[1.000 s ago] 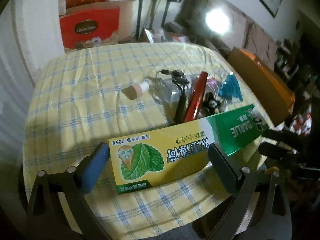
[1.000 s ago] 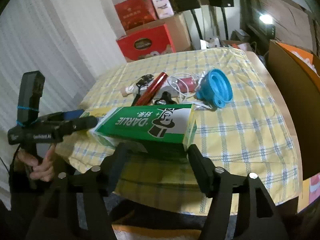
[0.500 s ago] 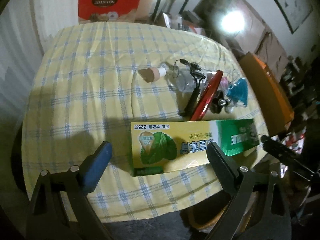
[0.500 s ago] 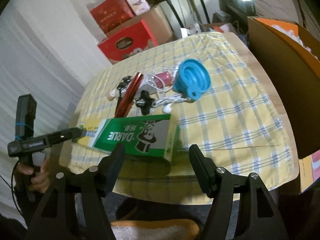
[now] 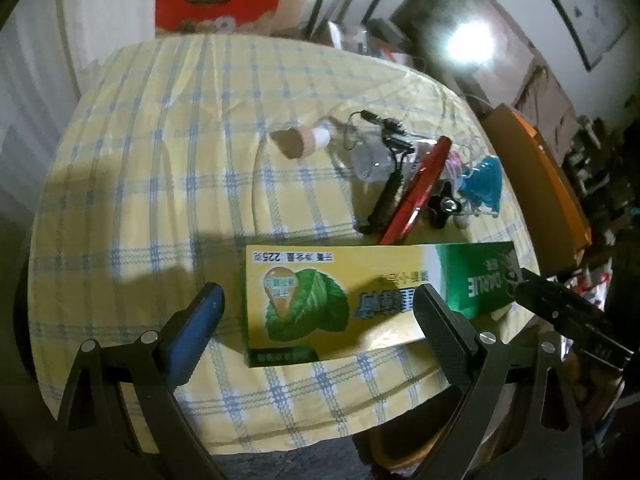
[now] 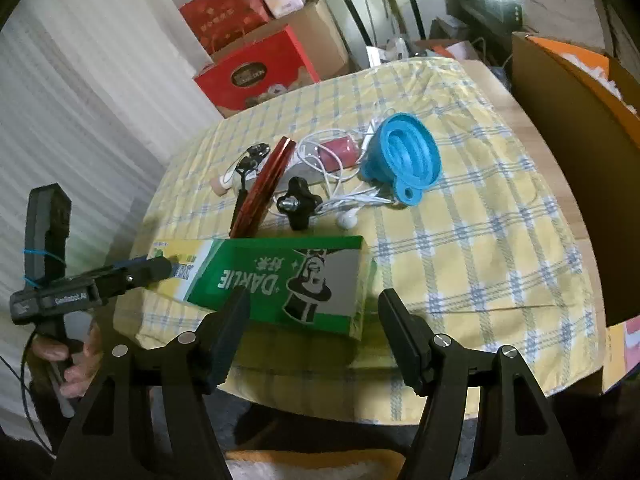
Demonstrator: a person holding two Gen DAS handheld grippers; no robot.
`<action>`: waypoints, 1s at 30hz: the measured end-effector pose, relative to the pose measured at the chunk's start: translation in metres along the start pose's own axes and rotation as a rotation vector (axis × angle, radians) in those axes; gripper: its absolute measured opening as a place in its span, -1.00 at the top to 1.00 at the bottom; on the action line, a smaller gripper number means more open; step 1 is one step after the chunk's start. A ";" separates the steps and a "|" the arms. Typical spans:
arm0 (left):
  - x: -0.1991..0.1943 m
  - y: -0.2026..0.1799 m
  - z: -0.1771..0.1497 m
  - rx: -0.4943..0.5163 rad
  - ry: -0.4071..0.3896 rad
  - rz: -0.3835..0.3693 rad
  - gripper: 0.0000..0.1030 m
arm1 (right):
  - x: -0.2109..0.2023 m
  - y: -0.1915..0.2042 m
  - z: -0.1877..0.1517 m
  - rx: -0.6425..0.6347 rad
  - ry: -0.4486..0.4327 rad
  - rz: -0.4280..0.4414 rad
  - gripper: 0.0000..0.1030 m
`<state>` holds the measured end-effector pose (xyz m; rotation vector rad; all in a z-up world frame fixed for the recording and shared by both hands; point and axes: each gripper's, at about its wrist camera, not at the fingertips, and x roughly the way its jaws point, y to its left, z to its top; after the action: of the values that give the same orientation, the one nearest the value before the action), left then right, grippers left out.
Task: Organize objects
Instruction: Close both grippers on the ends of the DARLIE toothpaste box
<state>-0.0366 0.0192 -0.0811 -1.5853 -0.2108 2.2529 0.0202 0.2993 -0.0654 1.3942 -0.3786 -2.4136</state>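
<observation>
Our left gripper [image 5: 316, 316] and right gripper [image 6: 314, 322] both gape wide, pinching nothing. Just beyond them the box [image 5: 372, 288] lies flat at the table's [image 5: 152, 168] near edge, long axis left to right, reading "DARLIE" and "225". Farther off, a red case [image 6: 266, 186] and blue funnel [image 6: 406, 160].

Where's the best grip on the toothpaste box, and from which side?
Judging by its pose, take the toothpaste box across its short width, mid-length, coming from the near table edge. It lies flat and long along that edge, and both open grippers, left and right, already straddle it there. The far side is crowded by the red case and black knob.
</observation>
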 end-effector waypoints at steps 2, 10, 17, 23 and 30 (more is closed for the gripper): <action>0.000 0.001 0.000 -0.005 -0.026 0.028 -0.83 | 0.003 0.001 0.002 -0.001 -0.006 -0.018 -0.32; 0.010 -0.002 0.000 -0.002 -0.017 -0.021 -0.84 | 0.019 0.008 0.003 -0.016 0.016 -0.035 -0.32; 0.011 -0.008 0.000 0.001 -0.014 -0.008 -0.90 | 0.026 0.007 0.003 0.002 0.027 -0.008 -0.34; 0.012 -0.018 -0.003 0.046 -0.002 0.011 -0.92 | 0.025 0.000 0.001 0.026 0.029 0.023 -0.37; 0.016 -0.020 -0.004 0.040 -0.003 0.017 -1.00 | 0.029 -0.009 -0.003 0.045 0.065 0.077 -0.58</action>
<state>-0.0334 0.0435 -0.0892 -1.5694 -0.1518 2.2582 0.0076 0.2952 -0.0927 1.4461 -0.4649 -2.3053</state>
